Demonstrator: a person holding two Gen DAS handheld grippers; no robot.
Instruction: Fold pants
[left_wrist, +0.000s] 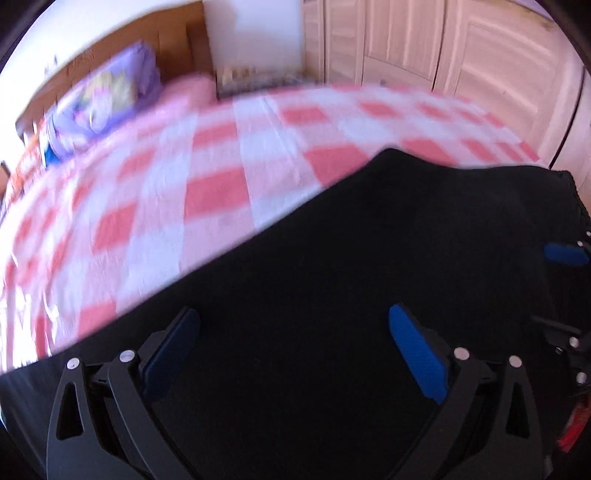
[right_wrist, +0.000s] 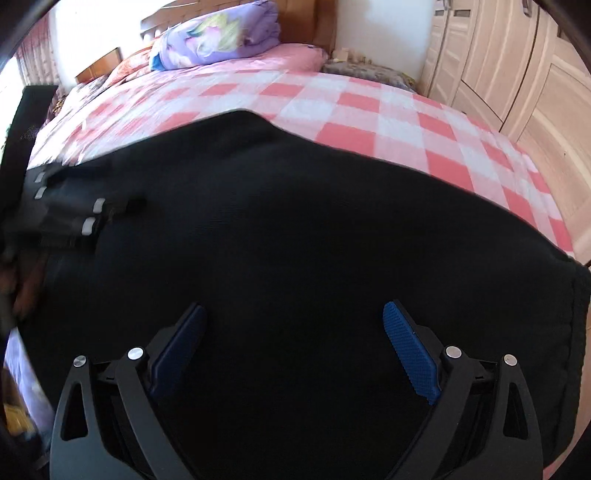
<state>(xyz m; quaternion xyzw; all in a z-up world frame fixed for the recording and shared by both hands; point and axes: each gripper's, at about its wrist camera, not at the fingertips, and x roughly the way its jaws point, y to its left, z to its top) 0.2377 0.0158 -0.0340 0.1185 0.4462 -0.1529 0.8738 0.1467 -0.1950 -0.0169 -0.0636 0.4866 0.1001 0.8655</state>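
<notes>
Because the pants (right_wrist: 295, 240) are a soft, limp knit, they will likely sag and drape when lifted, so a hold at an edge or corner should serve better than the flat middle. They lie spread as a black sheet across the near part of the bed (right_wrist: 369, 107), with a stitched edge at the right. Left gripper (left_wrist: 295, 343) and right gripper (right_wrist: 295, 339) both hover over the cloth with jaws wide apart, holding nothing. A pillow (right_wrist: 218, 37) lies at the far end, and a wardrobe (right_wrist: 517, 62) stands to the right.
</notes>
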